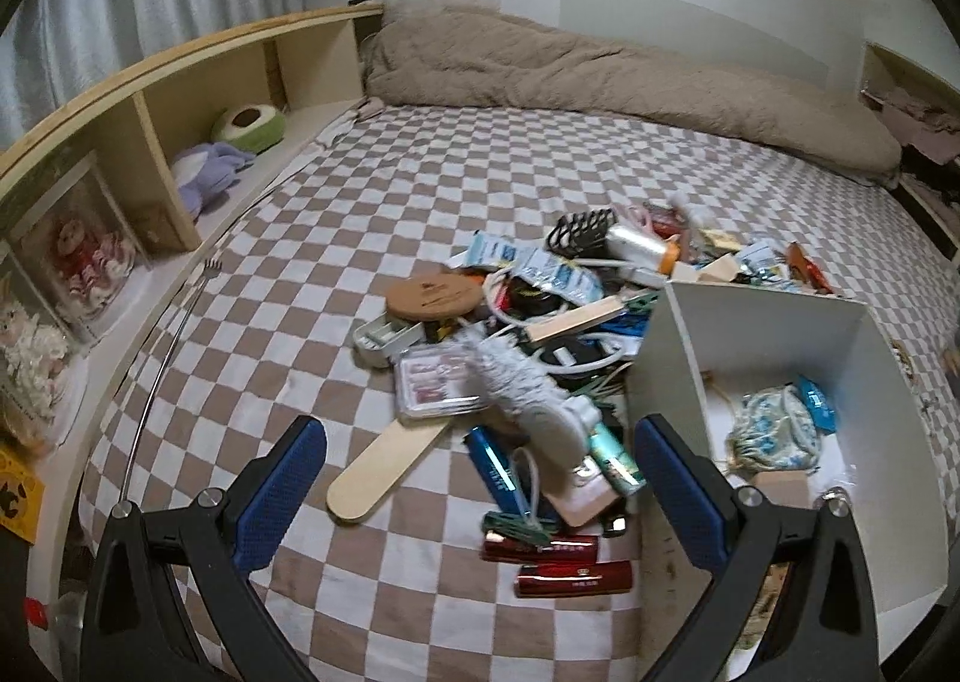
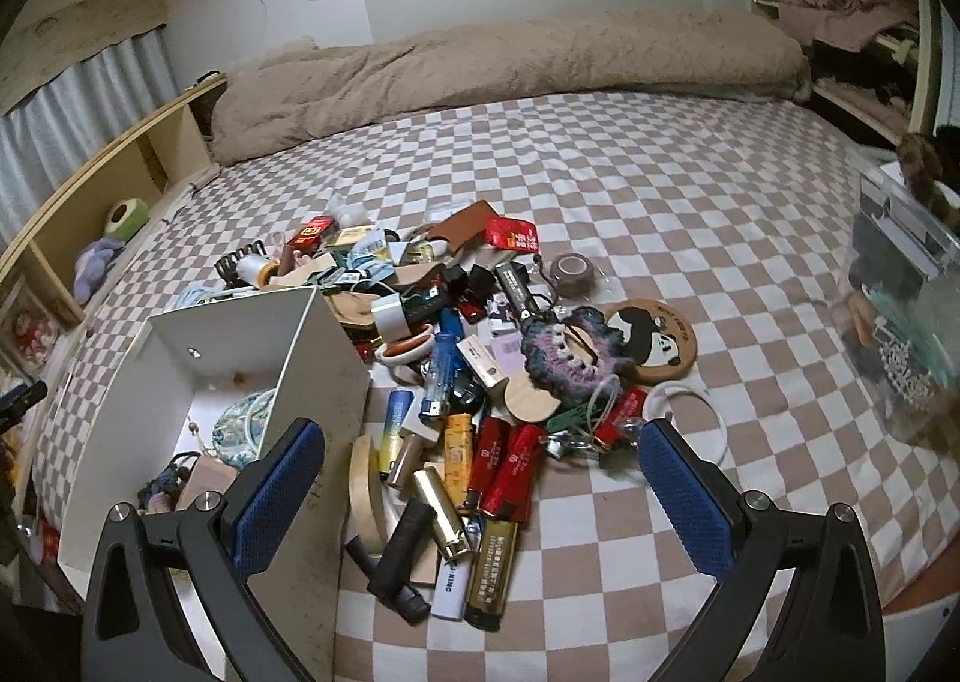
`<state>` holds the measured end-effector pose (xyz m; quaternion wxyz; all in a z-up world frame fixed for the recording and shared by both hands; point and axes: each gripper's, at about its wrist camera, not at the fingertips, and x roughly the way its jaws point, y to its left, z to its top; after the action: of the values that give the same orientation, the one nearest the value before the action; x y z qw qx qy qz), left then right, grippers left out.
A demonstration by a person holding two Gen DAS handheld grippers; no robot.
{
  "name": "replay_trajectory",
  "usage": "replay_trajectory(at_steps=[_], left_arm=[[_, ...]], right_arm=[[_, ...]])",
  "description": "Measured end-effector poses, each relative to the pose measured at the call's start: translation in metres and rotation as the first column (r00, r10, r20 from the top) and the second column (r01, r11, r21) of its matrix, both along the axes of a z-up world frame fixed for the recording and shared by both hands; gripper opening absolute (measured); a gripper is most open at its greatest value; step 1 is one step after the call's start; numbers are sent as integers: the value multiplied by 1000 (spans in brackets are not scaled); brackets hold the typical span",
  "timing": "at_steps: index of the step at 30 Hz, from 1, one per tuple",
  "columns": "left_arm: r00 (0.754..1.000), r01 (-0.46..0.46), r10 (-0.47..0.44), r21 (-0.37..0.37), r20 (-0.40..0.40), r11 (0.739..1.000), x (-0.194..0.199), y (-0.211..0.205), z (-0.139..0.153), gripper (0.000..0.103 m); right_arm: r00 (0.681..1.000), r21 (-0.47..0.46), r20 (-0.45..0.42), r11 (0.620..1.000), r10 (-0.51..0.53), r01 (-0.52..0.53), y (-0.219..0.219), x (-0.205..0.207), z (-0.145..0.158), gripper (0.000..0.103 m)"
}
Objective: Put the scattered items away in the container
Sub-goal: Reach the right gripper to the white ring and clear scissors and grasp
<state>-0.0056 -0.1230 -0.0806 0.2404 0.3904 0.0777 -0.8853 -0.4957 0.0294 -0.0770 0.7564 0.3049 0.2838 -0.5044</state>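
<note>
A pile of small items lies on the checkered bed: lighters [image 2: 503,472], a cork coaster [image 1: 433,295], a wooden stick [image 1: 384,469], a grey fuzzy brush [image 1: 521,382], a panda coaster [image 2: 654,343], tape rolls [image 2: 367,493]. A white open box [image 1: 744,322] stands beside the pile and holds a blue patterned pouch [image 1: 774,433]; it also shows in the right wrist view [image 2: 240,328]. My left gripper [image 1: 480,490] is open and empty above the pile's near edge. My right gripper [image 2: 483,493] is open and empty above the lighters.
A beige duvet [image 1: 600,75] lies along the far side of the bed. A wooden shelf [image 1: 180,99] with plush toys runs along the left. A metal back scratcher [image 1: 162,376] lies at the bed's left edge. A clear plastic case [image 2: 900,310] stands at the right.
</note>
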Motion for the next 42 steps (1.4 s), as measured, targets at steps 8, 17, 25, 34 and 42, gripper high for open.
replay_trajectory(at_steps=[8, 17, 25, 34, 42], left_arm=[[997, -38, 39, -15, 67, 999, -2, -11, -24, 103], [991, -67, 63, 29, 122, 997, -5, -23, -46, 103], [986, -75, 68, 43, 150, 996, -8, -26, -60, 103], [975, -137, 124, 62, 183, 989, -9, -30, -73, 103], [973, -145, 129, 69, 193, 987, -12, -29, -77, 103]], right_arm=[[999, 57, 31, 998, -38, 37, -9, -12, -9, 103], [990, 143, 33, 981, -140, 134, -28, -40, -34, 103], [964, 227, 51, 943, -261, 244, -47, -71, -60, 103], [959, 269, -24, 922, -284, 280, -65, -80, -76, 84], [936, 337, -35, 878, -349, 340, -76, -94, -92, 58]])
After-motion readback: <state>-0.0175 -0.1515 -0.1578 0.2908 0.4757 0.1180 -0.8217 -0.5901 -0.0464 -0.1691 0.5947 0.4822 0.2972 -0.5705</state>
